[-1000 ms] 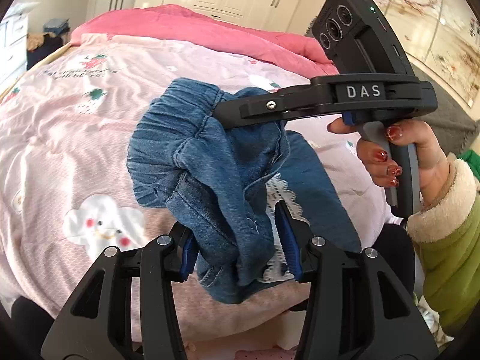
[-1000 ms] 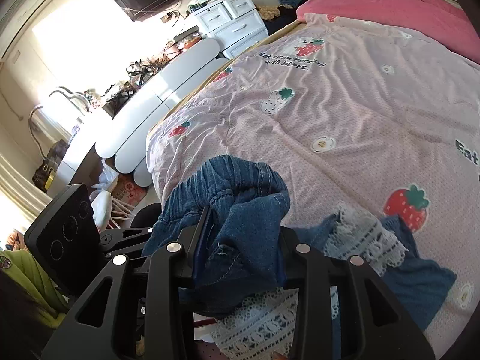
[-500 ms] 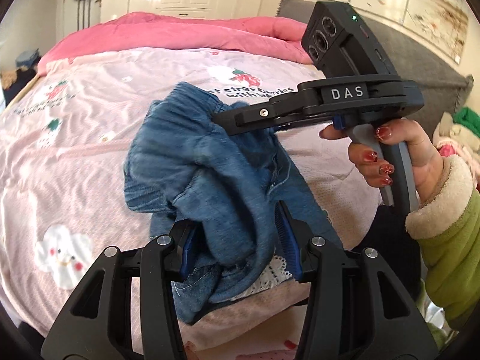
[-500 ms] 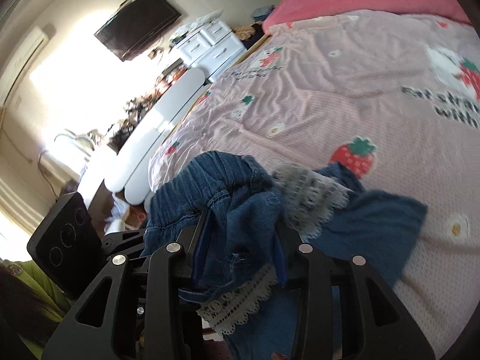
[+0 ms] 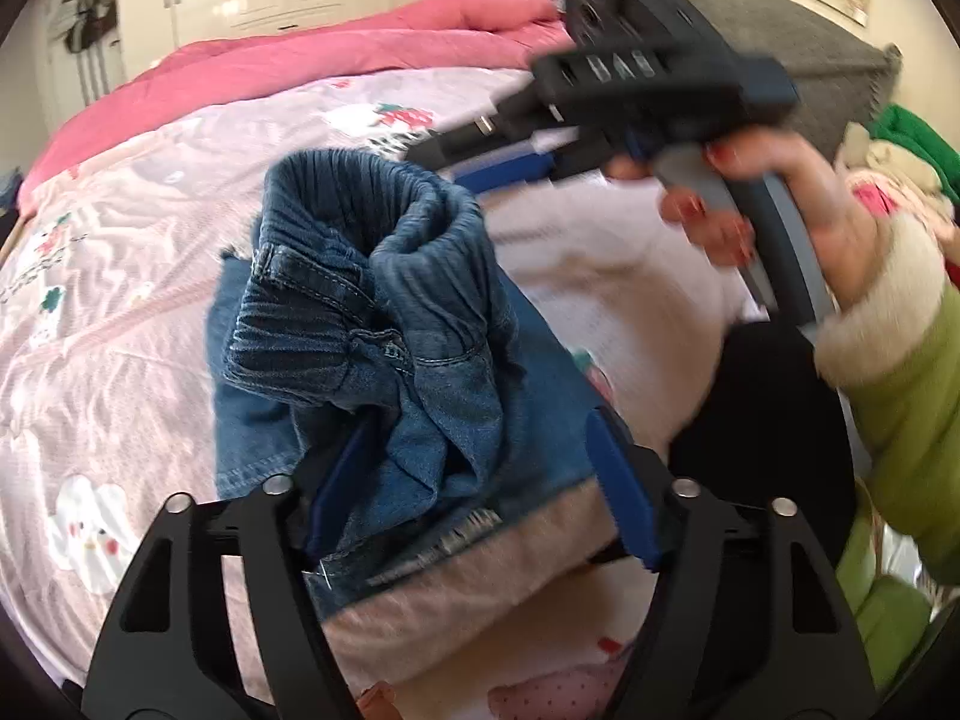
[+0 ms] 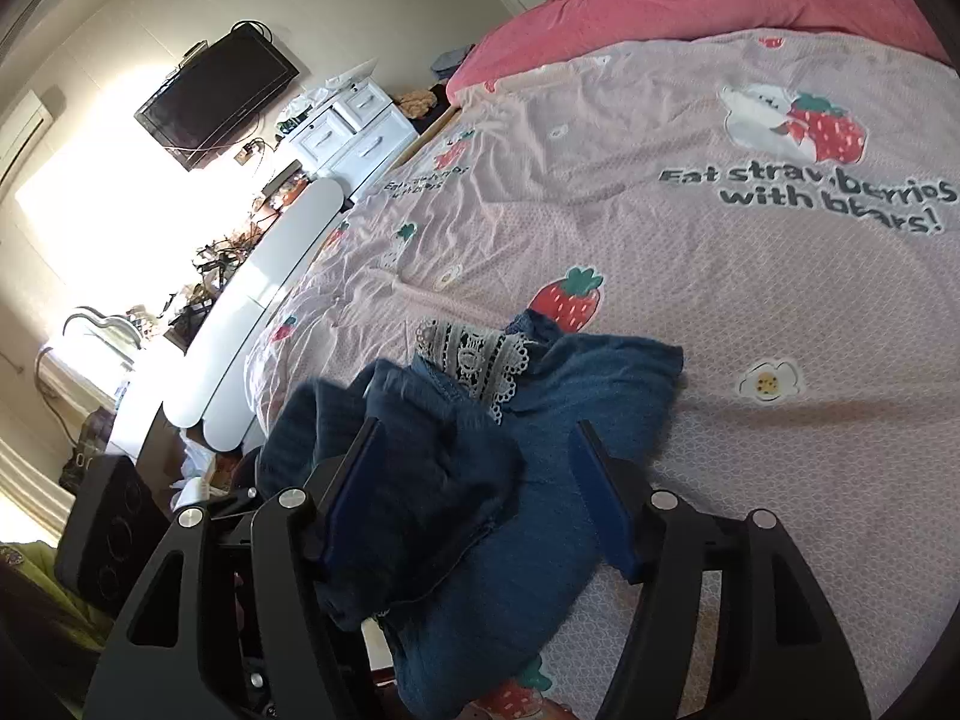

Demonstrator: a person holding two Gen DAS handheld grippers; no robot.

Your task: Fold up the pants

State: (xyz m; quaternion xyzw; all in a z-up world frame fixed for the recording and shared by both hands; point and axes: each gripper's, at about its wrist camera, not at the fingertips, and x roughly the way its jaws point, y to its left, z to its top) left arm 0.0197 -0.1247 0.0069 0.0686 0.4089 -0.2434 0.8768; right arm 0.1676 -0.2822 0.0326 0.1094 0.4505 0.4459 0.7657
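Note:
The blue denim pants [image 5: 384,324] lie bunched on the pink strawberry bedspread [image 5: 120,312], near the bed's front edge, with the elastic waistband heaped up. They also show in the right wrist view [image 6: 540,420], with white lace trim [image 6: 474,360]. My left gripper [image 5: 480,480] is open, its jaws wide apart around the denim heap, which leans against the left pad. My right gripper [image 6: 474,492] is open, with cloth lying between its jaws. In the left wrist view the right gripper [image 5: 516,162] is blurred, just right of the waistband.
A pink duvet [image 5: 336,60] lies at the head of the bed. A white footboard [image 6: 258,282], white drawers [image 6: 348,132] and a wall TV [image 6: 216,96] stand to the left. A grey headboard [image 5: 798,48] and green clothes [image 5: 912,138] are on the right.
Both grippers have opened and let go of the pants. The denim has dropped onto the bedspread. The right gripper has pulled back to the right.

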